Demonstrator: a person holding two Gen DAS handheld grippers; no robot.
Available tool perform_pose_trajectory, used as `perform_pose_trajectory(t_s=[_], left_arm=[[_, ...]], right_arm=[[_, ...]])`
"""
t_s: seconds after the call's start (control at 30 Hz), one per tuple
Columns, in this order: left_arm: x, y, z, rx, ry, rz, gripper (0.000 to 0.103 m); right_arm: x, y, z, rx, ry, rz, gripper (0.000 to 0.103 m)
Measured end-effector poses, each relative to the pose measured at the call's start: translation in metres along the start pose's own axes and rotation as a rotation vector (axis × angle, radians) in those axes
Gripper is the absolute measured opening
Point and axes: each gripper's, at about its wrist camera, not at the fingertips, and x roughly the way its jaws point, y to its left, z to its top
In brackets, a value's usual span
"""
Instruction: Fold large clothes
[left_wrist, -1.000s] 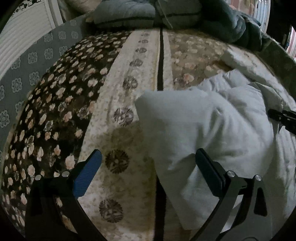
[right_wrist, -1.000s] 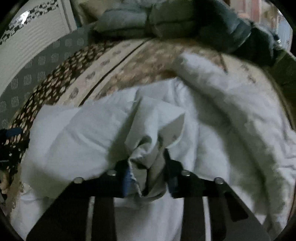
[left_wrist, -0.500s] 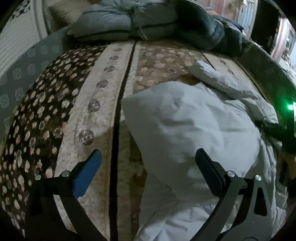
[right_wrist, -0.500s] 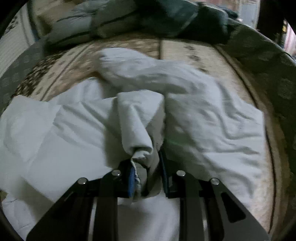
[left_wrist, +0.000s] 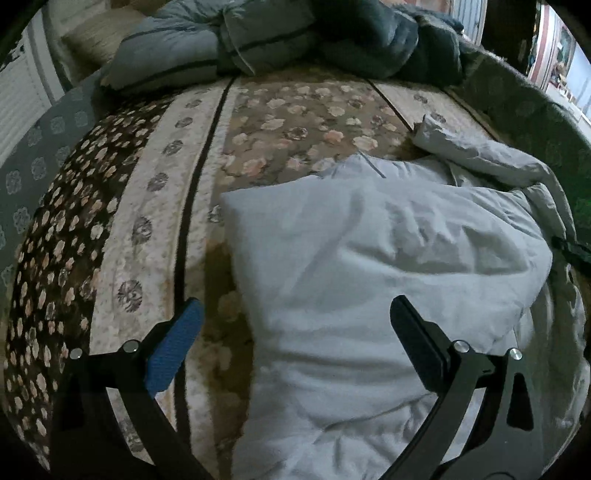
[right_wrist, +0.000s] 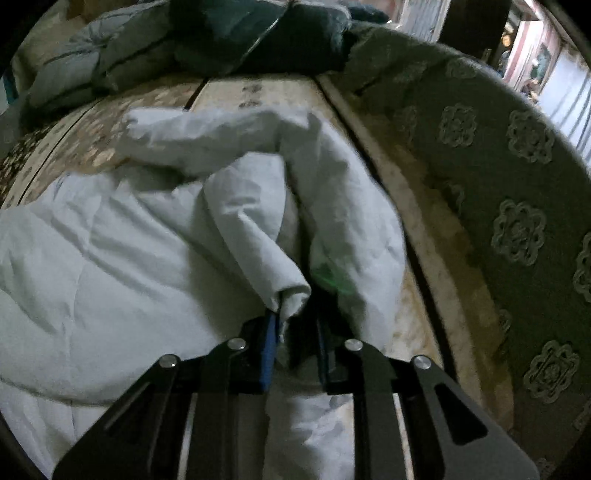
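White garment (left_wrist: 369, 280) lies rumpled across the right half of the bed (left_wrist: 155, 206), one sleeve-like roll reaching toward the pillows (left_wrist: 221, 48) at the head end. Right gripper (right_wrist: 295, 325) has just been closing, jaws nearly together, pinching a bunched fold of the cloth. Left gripper (left_wrist: 295, 332) hangs wide open over the garment's left edge, holding nothing. Risk, as I judge it: the pinch catches only a thin bunch; a hard pull could slip it free or drag the whole piece crooked.
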Motion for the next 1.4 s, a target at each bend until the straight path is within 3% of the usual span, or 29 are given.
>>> perform_pose_trajectory(t_s=[0.1, 0.17, 0.27, 0.37, 0.43, 0.53, 0.6, 0.63, 0.7, 0.77, 0.87, 1.0, 1.07, 1.13, 1.33, 1.4], left_arm=[[0.014, -0.013, 0.009, 0.008, 0.047, 0.024, 0.1], [0.022, -0.02, 0.009, -0.003, 0.045, 0.039, 0.1], [0.033, -0.02, 0.002, -0.029, 0.064, 0.023, 0.1], [0.041, -0.017, -0.006, -0.02, 0.055, 0.057, 0.1], [0.044, -0.013, -0.01, -0.015, 0.043, 0.073, 0.1], [0.043, -0.004, -0.014, -0.033, 0.047, 0.028, 0.1], [0.042, 0.0, -0.011, -0.029, 0.04, 0.032, 0.1], [0.041, 0.003, -0.011, -0.037, 0.033, 0.042, 0.1], [0.042, 0.008, -0.012, -0.054, 0.039, 0.024, 0.1], [0.047, 0.012, -0.014, -0.069, 0.051, -0.017, 0.1], [0.055, 0.014, -0.014, -0.068, 0.061, -0.022, 0.1], [0.062, 0.017, -0.011, -0.07, 0.071, -0.033, 0.1], [0.062, 0.019, -0.012, -0.062, 0.108, -0.049, 0.1], [0.056, 0.017, -0.012, -0.038, 0.101, -0.048, 0.1], [0.046, 0.002, -0.011, -0.011, 0.069, -0.122, 0.1], [0.048, -0.003, -0.013, 0.005, 0.058, -0.086, 0.1]], right_arm=[[-0.004, 0.013, -0.004, -0.041, 0.009, 0.034, 0.025], [-0.011, 0.016, -0.005, -0.038, 0.011, 0.086, 0.04], [-0.025, 0.007, 0.003, 0.01, -0.013, 0.169, 0.043], [-0.046, -0.005, 0.014, 0.06, -0.075, 0.18, 0.051], [-0.053, -0.009, 0.023, 0.077, -0.107, 0.176, 0.051], [-0.047, 0.005, 0.041, 0.036, -0.113, 0.172, 0.049], [-0.029, 0.021, 0.048, -0.002, -0.068, 0.143, 0.031], [-0.016, 0.026, 0.05, 0.002, -0.029, 0.143, 0.016], [0.007, 0.031, 0.048, 0.017, 0.021, 0.094, 0.013], [0.025, 0.032, 0.04, -0.014, 0.028, -0.008, 0.009], [0.051, 0.028, 0.027, -0.02, 0.06, -0.017, 0.009], [0.054, 0.034, 0.024, -0.004, 0.086, -0.042, 0.009], [0.044, 0.036, 0.023, 0.011, 0.085, -0.029, 0.01], [0.022, 0.041, 0.018, -0.034, 0.029, -0.041, 0.016], [-0.017, 0.046, -0.006, -0.052, -0.019, 0.047, 0.017], [-0.012, 0.046, -0.008, -0.065, -0.005, 0.053, 0.024]])
